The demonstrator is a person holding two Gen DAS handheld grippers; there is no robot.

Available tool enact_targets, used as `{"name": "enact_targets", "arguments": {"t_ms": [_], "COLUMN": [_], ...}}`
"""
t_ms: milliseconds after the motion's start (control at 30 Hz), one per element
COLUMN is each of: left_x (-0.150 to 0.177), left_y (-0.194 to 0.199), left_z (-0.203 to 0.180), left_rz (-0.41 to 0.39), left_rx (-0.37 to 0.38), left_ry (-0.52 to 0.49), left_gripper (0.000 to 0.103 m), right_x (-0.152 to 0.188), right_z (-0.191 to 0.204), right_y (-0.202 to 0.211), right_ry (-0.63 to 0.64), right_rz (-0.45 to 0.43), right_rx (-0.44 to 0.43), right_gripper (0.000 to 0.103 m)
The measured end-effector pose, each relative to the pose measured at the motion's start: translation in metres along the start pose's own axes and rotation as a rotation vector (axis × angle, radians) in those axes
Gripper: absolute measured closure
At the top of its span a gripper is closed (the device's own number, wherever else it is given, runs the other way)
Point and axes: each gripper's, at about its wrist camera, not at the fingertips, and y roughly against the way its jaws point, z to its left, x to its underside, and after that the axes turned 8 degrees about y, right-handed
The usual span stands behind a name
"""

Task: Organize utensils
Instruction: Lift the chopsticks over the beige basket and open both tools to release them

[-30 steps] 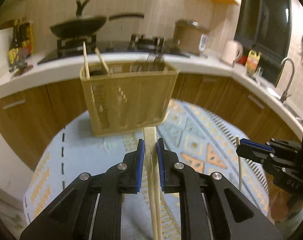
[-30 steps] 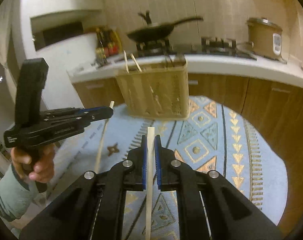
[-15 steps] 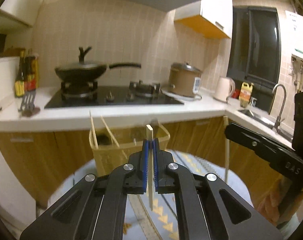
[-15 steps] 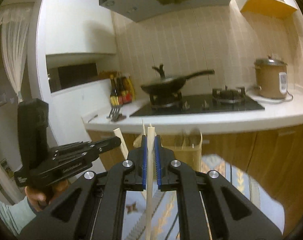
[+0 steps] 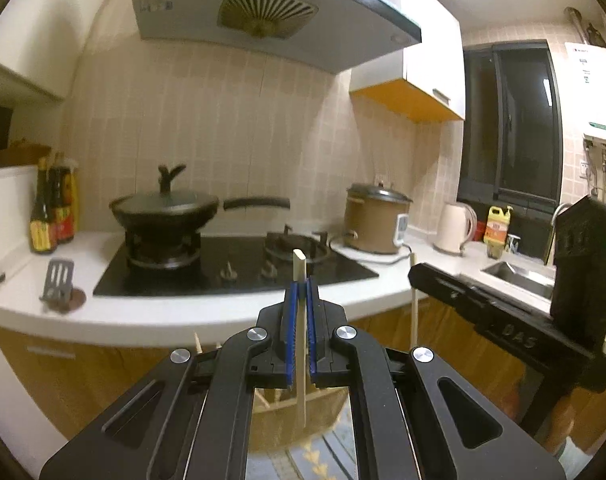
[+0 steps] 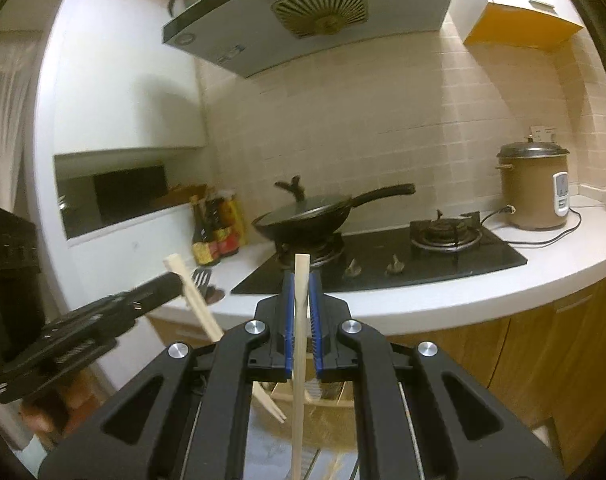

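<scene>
My left gripper [image 5: 300, 292] is shut on a pale wooden chopstick [image 5: 300, 344] that stands upright between the blue pads. My right gripper [image 6: 302, 288] is shut on a second chopstick [image 6: 300, 360], also upright. Both hang above the woven utensil basket [image 5: 295, 424], whose rim shows low behind the fingers; it also shows in the right wrist view [image 6: 327, 416]. The right gripper [image 5: 415, 274] shows in the left wrist view with its chopstick hanging down. The left gripper [image 6: 175, 282] shows in the right wrist view with its chopstick tilted.
A white counter [image 5: 207, 312] holds a black hob [image 5: 239, 272], a lidded wok [image 5: 167, 208], a brown rice cooker [image 5: 373, 220], sauce bottles [image 5: 53, 208], a spatula [image 5: 57, 280] and a kettle [image 5: 453, 226]. A sink [image 5: 515, 274] is at the right. Wooden cabinets stand below.
Both grippers have risen and tilted up with their chopsticks. The basket has dropped from the middle of each view to the bottom edge. The counter and hood now fill the views.
</scene>
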Motion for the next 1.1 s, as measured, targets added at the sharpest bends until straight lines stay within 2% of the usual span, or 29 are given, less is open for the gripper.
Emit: {"name": "enact_targets", "arguments": {"t_ms": [333,500,667,767,967,1100], "left_x": [-0.022,-0.019,-0.009,-0.002,0.01,0.015], "left_y": [-0.042,-0.061,-0.076,-0.084,-0.095,-0.096], "left_z": [0.016,0.026,0.033,0.037,0.041,0.046], "left_rz": [-0.006,0.013,0.04,0.058,0.089,0.117], "left_rx": [-0.023,-0.026,-0.027,-0.029,-0.03,-0.012], "left_ry": [-0.002,0.009,0.01,0.012,0.019,0.044], "left_gripper": [0.101,0.101,0.101,0.101,0.101,0.1], "right_x": [-0.025,-0.032,-0.019,-0.007,0.015,0.028], "right_z": [-0.019,-0.031,-0.036,-0.033,-0.038,-0.041], "right_y": [-0.043,-0.059,-0.082,-0.092,-0.099,-0.095], "right_ry": [0.054,0.045,0.062,0.101,0.081,0.053], "right_rz": [-0.074,-0.11,-0.105,-0.1,-0.093,-0.049], "right_rx": [0.152,0.173,0.183,0.221,0.214,0.183], "right_gripper": [0.097,0.097,0.097,0.097,0.097,0.097]}}
